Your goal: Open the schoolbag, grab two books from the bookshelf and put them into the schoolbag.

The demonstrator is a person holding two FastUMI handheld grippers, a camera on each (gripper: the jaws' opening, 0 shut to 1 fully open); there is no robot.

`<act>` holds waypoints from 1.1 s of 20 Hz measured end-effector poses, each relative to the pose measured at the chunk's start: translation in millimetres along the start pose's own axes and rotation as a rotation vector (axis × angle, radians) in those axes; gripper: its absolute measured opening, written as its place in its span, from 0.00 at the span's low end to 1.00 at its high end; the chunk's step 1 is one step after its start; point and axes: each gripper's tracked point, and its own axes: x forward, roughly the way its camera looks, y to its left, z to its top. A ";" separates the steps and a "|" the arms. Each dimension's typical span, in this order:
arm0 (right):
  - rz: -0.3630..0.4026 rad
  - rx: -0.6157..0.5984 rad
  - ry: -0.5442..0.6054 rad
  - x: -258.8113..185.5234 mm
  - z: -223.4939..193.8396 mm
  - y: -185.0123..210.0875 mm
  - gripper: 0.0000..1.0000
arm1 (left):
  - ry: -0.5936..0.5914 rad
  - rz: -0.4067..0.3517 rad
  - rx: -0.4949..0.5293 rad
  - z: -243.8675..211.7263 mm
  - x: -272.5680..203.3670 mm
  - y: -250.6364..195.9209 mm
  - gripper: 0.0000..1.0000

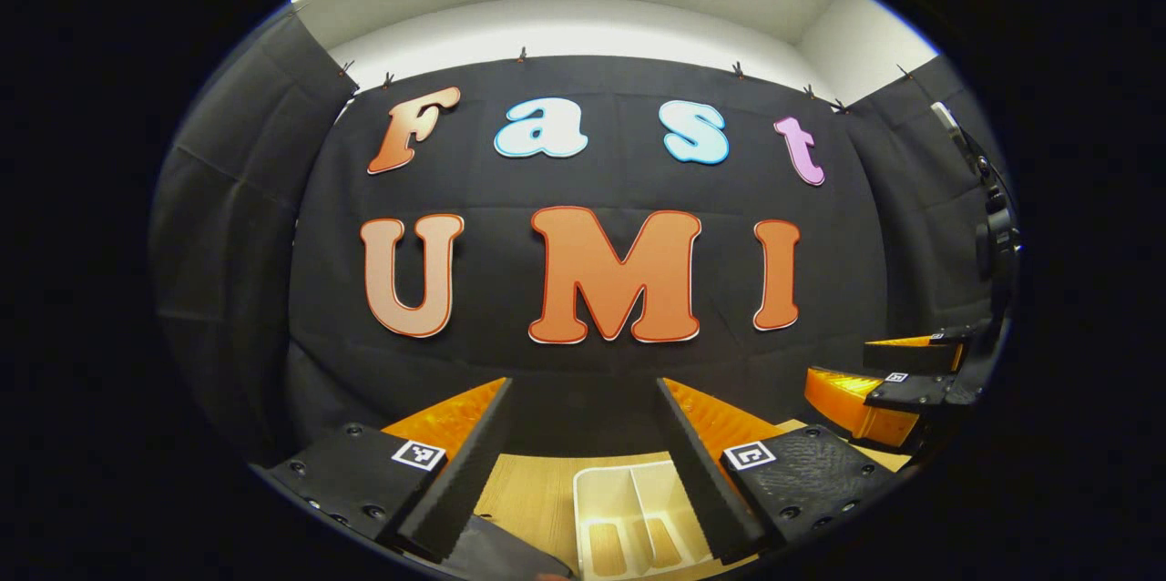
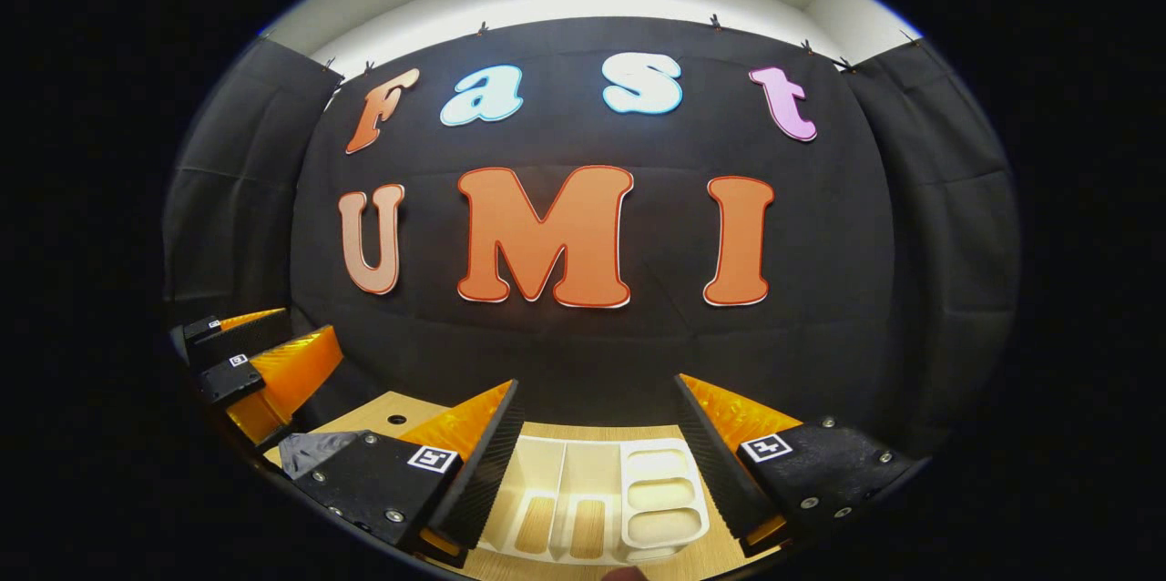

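Note:
My left gripper is open, its orange and black fingers spread wide above the wooden table. Between them lies a white divided rack, which looks like the bookshelf, with slots through which the wood shows. A dark grey fabric edge, possibly the schoolbag, sits at the bottom by the left finger. My right gripper is open too, held over the same white rack. Each gripper appears off to the side in the other's view: the right gripper and the left gripper, both with fingers apart.
The black cloth wall stands close behind the table. A black stand with a device rises at the right edge of the left gripper view. A grey corner lies on the table by the right gripper's left finger.

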 end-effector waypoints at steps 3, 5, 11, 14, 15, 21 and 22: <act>-0.013 -0.012 -0.013 2.3 0.5 1.7 0.97 | -0.009 -0.020 0.015 -2.1 4.2 0.2 0.95; -0.017 -0.032 -0.031 2.8 2.9 3.1 0.97 | -0.007 -0.040 0.023 -5.1 7.7 -1.0 0.95; -0.016 -0.057 -0.037 12.9 0.7 7.9 0.97 | -0.030 -0.066 0.023 -2.1 23.6 4.0 0.95; -0.038 -0.087 -0.051 17.1 5.2 4.6 0.97 | -0.064 -0.097 0.044 6.0 32.3 4.8 0.95; -0.046 -0.099 -0.054 17.3 6.1 3.9 0.97 | -0.076 -0.110 0.049 8.1 34.7 3.7 0.95; -0.096 -0.111 -0.047 19.0 7.0 -2.0 0.97 | -0.111 -0.208 0.056 8.6 51.4 -3.7 0.95; -0.118 -0.121 -0.046 17.5 6.9 -5.4 0.97 | -0.113 -0.224 0.052 7.7 53.4 -4.2 0.95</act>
